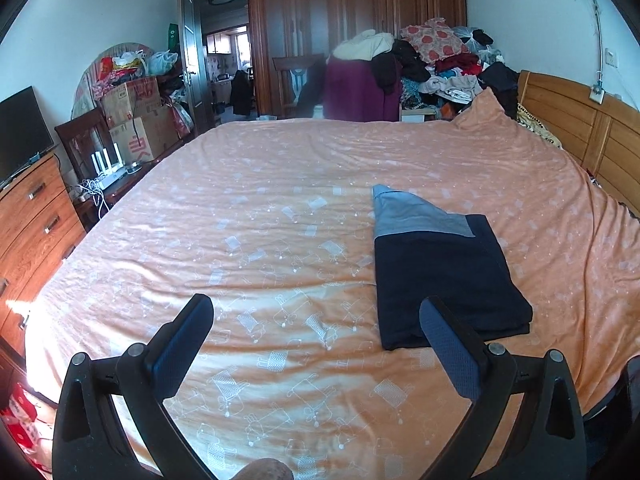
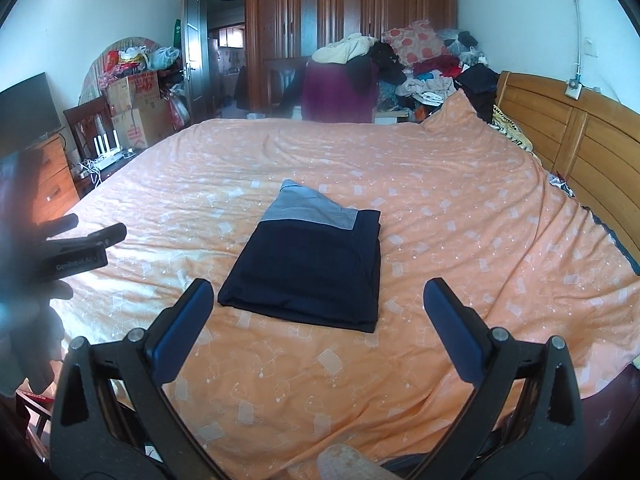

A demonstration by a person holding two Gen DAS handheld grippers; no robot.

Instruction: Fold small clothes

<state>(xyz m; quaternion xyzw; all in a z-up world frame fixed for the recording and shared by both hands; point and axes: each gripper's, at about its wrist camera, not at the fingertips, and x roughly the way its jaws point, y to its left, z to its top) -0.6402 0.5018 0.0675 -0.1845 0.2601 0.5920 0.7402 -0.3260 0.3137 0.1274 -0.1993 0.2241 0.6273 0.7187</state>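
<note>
A small navy garment with a grey-blue band [image 1: 444,268] lies folded into a flat rectangle on the orange bedspread [image 1: 260,208]. In the left wrist view it sits ahead and to the right, its near edge just behind the right finger. My left gripper [image 1: 316,312] hangs open above the bed, holding nothing. In the right wrist view the folded garment [image 2: 308,268] lies straight ahead, just beyond my open right gripper [image 2: 318,296]. The left gripper [image 2: 86,240] also shows at the far left of that view, seen from the side.
A wooden headboard [image 2: 572,140] runs along the right. A heap of clothes [image 1: 440,64] and a dark wardrobe [image 1: 352,12] stand beyond the bed's far edge. A dresser [image 1: 32,220] with a TV, boxes [image 1: 136,120] and an open door are on the left.
</note>
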